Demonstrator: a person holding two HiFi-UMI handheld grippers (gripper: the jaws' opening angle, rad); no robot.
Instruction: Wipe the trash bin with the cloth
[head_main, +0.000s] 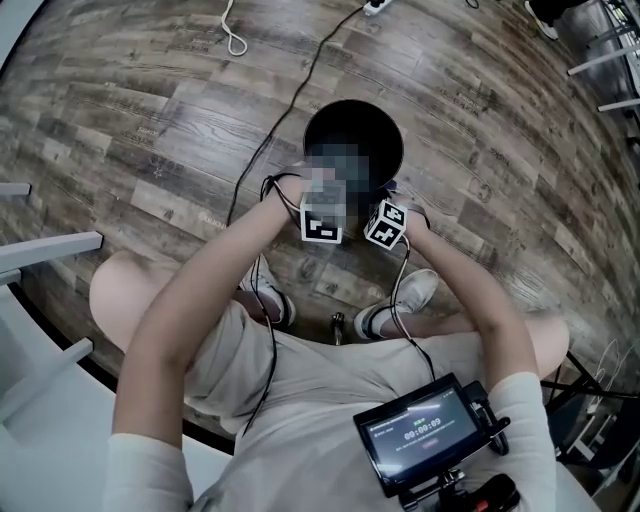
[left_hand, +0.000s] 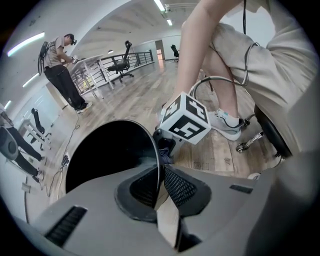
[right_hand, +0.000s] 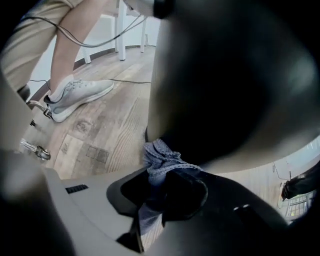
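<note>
While left hand-held gripper (left_hand: 160, 186) pinches trash bin (left_hand: 150, 141) rim | right hand-held gripper (right_hand: 159, 196) clamps cloth (right_hand: 161, 157) | wiping seems barely begun

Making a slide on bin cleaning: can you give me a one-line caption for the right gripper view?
Right gripper, shut on a blue-grey cloth, beside the black trash bin.

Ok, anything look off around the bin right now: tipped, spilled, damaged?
Nothing stands out. The trash bin stands upright, left claw shut on its rim, right claw holding the cloth at its outer wall. No spill or damage shows.
</note>
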